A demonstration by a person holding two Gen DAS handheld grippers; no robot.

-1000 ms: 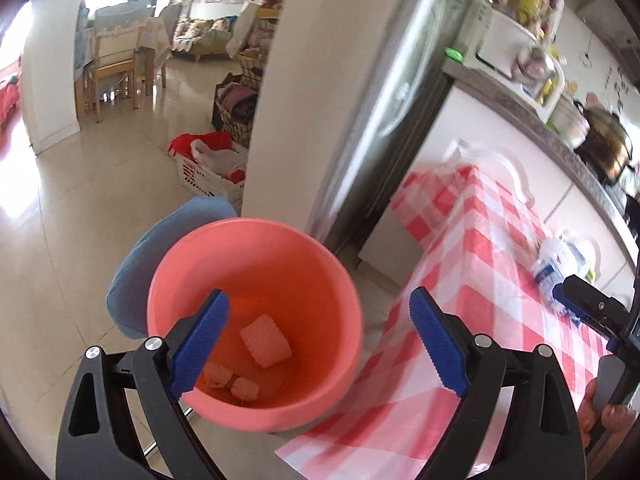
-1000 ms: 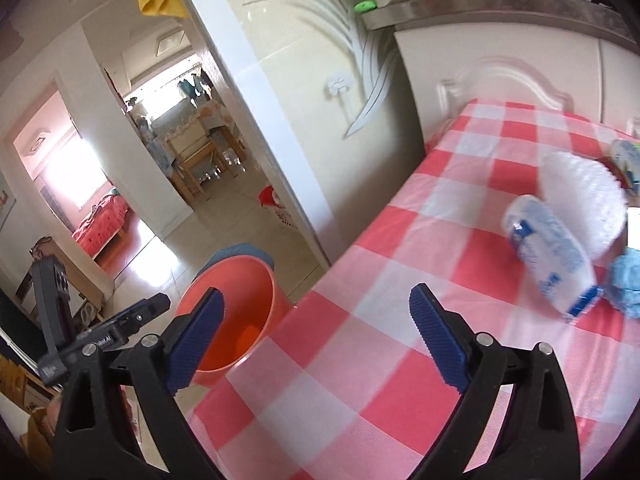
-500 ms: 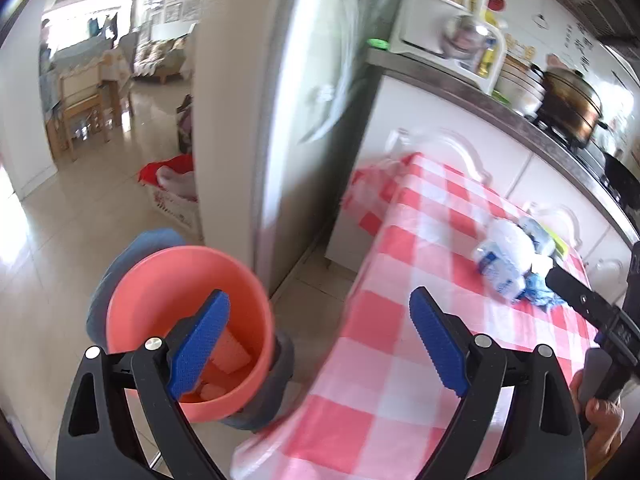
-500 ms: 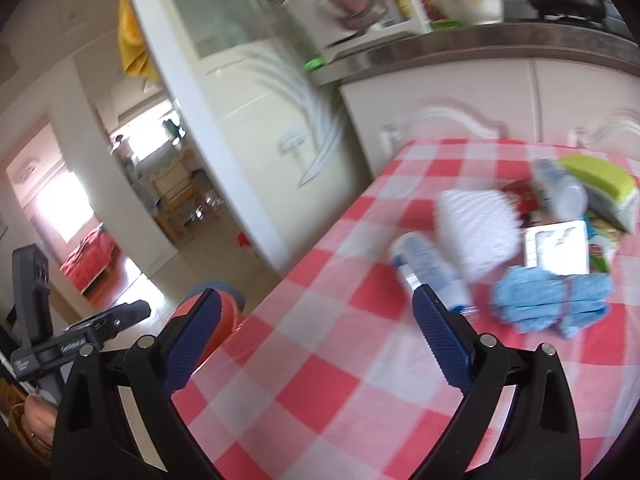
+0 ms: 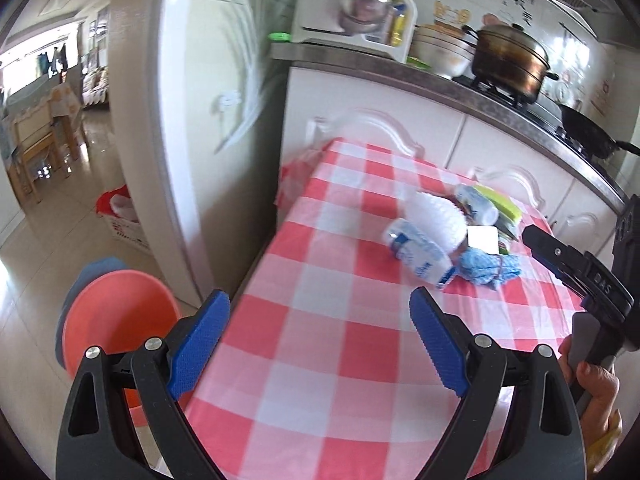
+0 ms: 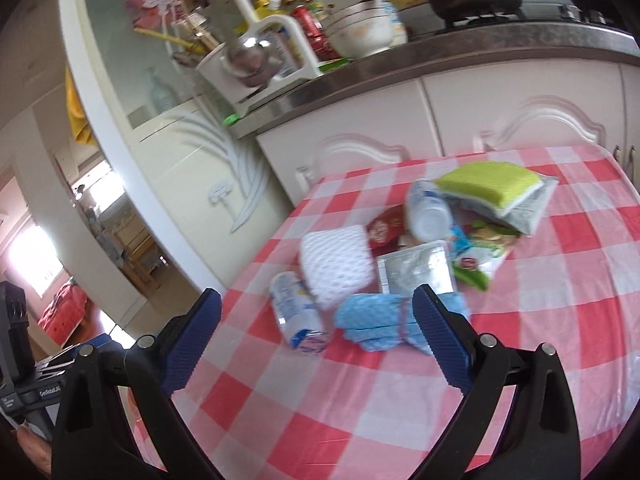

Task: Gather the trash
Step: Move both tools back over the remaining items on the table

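A heap of trash lies on the red-and-white checked table [image 6: 540, 340]: a crushed white bottle with blue print [image 6: 298, 320] [image 5: 420, 252], white foam netting [image 6: 336, 264] [image 5: 436, 216], a blue cloth bundle [image 6: 380, 320] [image 5: 488, 266], a silver sachet [image 6: 416, 272], a second bottle [image 6: 426, 210], green and red wrappers [image 6: 476, 264] and a green sponge [image 6: 488, 182]. My right gripper [image 6: 316, 340] hangs open just short of the bottle and cloth. My left gripper [image 5: 320, 340] is open over the table's near left edge, empty. The pink bucket [image 5: 116, 316] stands on the floor at the left.
White kitchen cabinets [image 5: 400, 128] and a grey counter with a pot [image 5: 508, 60], bowls and a rack run behind the table. A white fridge [image 5: 200, 120] stands left of it. A hand [image 5: 596, 384] holds the right gripper's handle. A laundry basket [image 5: 120, 216] sits on the floor beyond.
Both grippers swung right from the pink bucket toward the table. The bucket slid to the left edge of the left view, and the trash heap now fills the right view.
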